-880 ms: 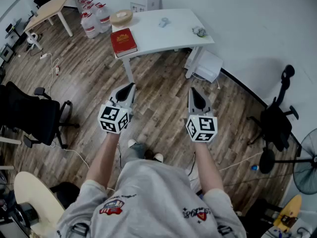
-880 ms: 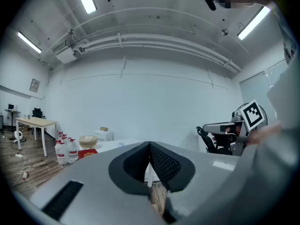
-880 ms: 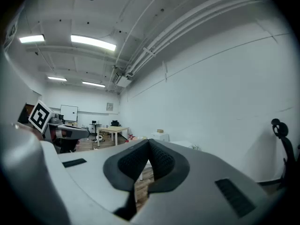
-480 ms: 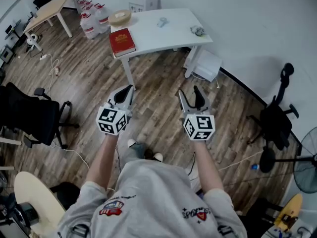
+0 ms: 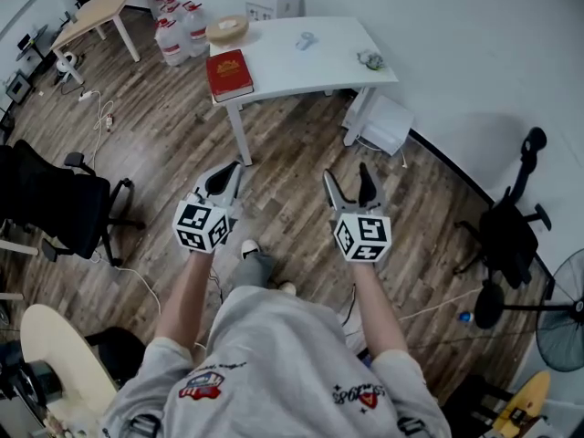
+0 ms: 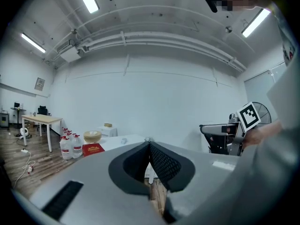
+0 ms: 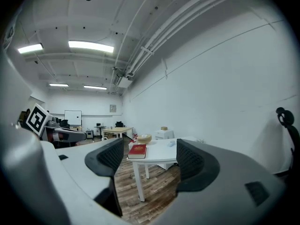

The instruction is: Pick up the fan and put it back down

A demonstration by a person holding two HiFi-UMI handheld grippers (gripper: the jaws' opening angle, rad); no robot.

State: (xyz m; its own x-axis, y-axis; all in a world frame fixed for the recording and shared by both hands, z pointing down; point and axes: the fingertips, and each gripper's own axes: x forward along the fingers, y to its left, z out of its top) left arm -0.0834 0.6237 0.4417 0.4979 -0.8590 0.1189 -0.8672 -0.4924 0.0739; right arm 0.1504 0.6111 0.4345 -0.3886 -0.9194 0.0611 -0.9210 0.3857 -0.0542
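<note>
A small pale-blue fan [image 5: 306, 39] lies on the white table [image 5: 292, 67] at the far side of the room, well ahead of both grippers; it also shows as a small fan [image 7: 171, 143] in the right gripper view. My left gripper [image 5: 225, 177] is held in the air over the wood floor, its jaws shut with nothing between them [image 6: 149, 145]. My right gripper [image 5: 348, 173] hovers beside it, jaws wide open and empty [image 7: 150, 158]. Both point level toward the table.
On the table lie a red book [image 5: 229, 74], a round woven bowl [image 5: 226, 29] and a small tangled thing [image 5: 370, 59]. Water bottles [image 5: 178, 30] stand behind. A white box [image 5: 383, 121] sits under the table. Black chairs stand left [image 5: 55, 203] and right [image 5: 511, 235]; a floor fan [image 5: 561, 313] is far right.
The right gripper's jaws have gone from shut to wide open. Both grippers drifted slightly left in the head view; the left one stays shut.
</note>
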